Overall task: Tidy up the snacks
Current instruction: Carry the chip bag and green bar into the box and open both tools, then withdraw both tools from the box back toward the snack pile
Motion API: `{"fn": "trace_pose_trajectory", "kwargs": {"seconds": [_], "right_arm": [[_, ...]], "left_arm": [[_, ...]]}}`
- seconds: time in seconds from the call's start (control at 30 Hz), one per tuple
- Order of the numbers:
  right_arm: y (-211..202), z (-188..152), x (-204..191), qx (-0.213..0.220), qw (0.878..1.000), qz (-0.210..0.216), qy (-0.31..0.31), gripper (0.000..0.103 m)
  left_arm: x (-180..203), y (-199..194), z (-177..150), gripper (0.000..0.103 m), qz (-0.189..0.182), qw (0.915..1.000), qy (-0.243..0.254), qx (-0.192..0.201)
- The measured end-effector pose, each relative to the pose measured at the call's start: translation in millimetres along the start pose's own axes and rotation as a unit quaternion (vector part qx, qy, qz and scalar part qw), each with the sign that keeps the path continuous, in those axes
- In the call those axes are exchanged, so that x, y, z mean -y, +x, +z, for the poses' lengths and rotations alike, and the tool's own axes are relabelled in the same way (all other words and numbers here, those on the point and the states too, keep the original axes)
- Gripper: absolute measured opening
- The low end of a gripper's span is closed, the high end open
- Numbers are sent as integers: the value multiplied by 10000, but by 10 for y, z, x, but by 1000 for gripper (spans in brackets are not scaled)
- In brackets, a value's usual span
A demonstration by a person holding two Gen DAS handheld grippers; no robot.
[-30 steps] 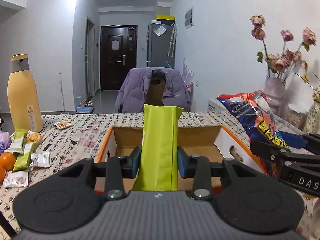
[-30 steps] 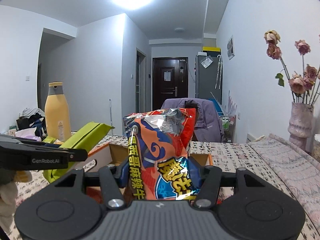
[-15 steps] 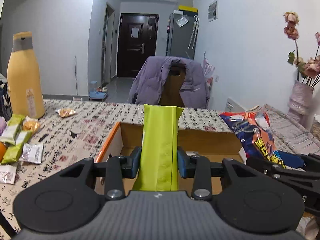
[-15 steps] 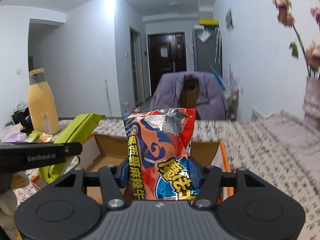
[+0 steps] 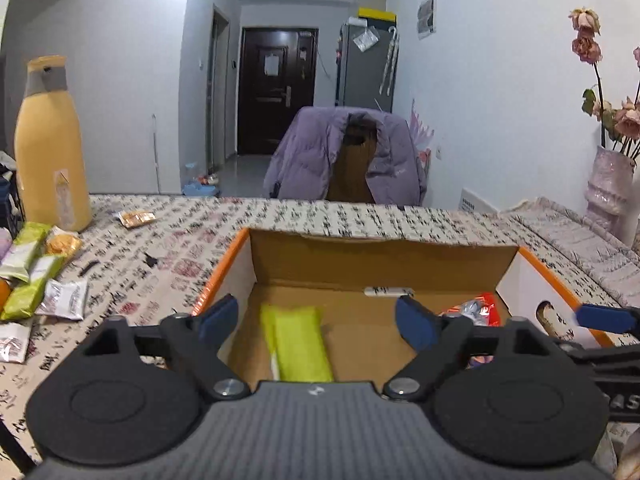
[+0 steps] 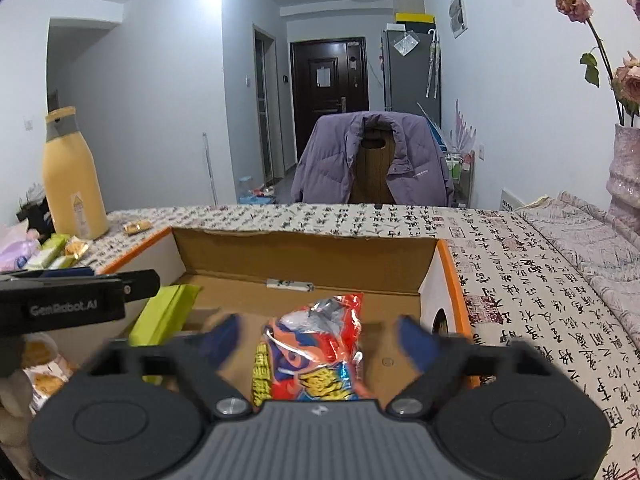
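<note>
An open cardboard box (image 5: 380,258) with orange edges sits on the table in front of both grippers. My left gripper (image 5: 316,322) hovers over its near left part, jaws opening wide and touching nothing; the green snack pack (image 5: 298,344) lies loose on the box floor below it. My right gripper (image 6: 320,338) is over the box's right part, its jaws also opening, blurred; the red and blue snack bag (image 6: 316,356) stands between them with the pads clear of it. The green pack (image 6: 164,314) also shows in the right wrist view beside the left gripper's arm (image 6: 76,294).
Several small snack packets (image 5: 40,280) lie on the patterned tablecloth left of the box, near a tall yellow bottle (image 5: 50,148). A chair with a purple jacket (image 5: 348,156) stands behind the table. A vase of dried flowers (image 5: 610,188) is at the right.
Both grippers lowered toward the box and opened. The green pack dropped from the left gripper onto the box floor, and the red bag slid down out of the right gripper's grip.
</note>
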State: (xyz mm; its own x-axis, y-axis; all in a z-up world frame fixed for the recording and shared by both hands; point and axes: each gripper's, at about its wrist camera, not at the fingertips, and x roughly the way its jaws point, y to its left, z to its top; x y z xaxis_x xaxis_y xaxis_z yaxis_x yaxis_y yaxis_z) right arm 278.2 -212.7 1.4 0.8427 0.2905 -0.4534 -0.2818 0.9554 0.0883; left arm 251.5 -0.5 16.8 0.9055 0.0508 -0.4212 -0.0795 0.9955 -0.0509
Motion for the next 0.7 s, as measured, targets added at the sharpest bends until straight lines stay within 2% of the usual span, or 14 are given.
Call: {"fn": "trace_pose_trajectory", "kwargs": {"seconds": [0.03, 0.07, 0.37, 0.7], "right_arm": [[-19, -1, 10, 40, 10000, -11, 16, 103], [-23, -2, 19, 59, 10000, -19, 34, 103], [-61, 48, 60, 140, 9998, -38, 120, 103], [-477, 132, -13, 417, 9991, -80, 24, 103]], "left_arm": [[-4, -22, 6, 102, -28, 10000, -23, 46], [-8, -40, 13, 103, -34, 9999, -55, 90], [51, -157, 122, 103, 8, 9996, -57, 259], [40, -532, 226, 103, -49, 9988, -67, 483]]}}
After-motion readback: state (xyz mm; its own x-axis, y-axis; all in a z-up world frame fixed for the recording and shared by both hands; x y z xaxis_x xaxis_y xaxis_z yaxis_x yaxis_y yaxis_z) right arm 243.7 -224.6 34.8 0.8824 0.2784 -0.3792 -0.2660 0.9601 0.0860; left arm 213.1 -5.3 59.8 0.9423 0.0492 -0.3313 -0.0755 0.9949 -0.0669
